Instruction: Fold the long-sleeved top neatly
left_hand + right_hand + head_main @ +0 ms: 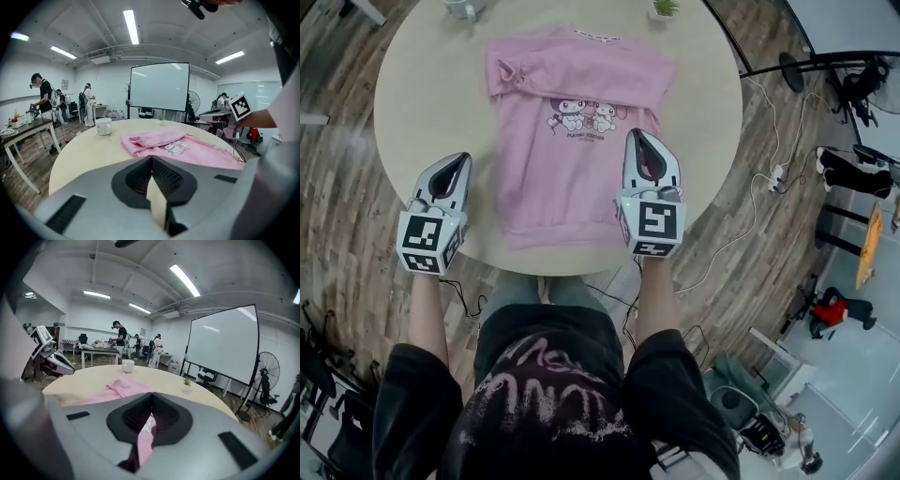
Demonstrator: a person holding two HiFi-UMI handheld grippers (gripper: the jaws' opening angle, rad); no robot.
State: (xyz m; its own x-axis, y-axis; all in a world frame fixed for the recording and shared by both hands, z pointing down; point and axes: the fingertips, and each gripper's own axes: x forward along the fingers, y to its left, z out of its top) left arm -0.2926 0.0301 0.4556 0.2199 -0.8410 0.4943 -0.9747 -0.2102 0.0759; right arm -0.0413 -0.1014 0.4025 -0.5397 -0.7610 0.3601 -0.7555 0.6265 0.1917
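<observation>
Over the round table (422,103): left gripper (455,164) closed, empty, left of pink top (572,141); right gripper (639,136) closed above it.

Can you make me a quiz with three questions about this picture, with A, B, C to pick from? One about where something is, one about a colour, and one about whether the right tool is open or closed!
1. Where is the white cup?
A. On the round table, apart from the top
B. Under the table
C. Lying on the top

2. What colour is the top?
A. Blue
B. Pink
C. Green

3. How do the right tool's jaws stand?
A. Wide apart
B. Together, holding nothing
C. Closed on the cup

Answers:
1 A: the cup stands on bare tabletop with a gap between it and the top.
2 B: the cloth is pink all over, with a small cartoon print.
3 B: the right gripper view shows the jaws meeting with nothing pinched between them.
</observation>
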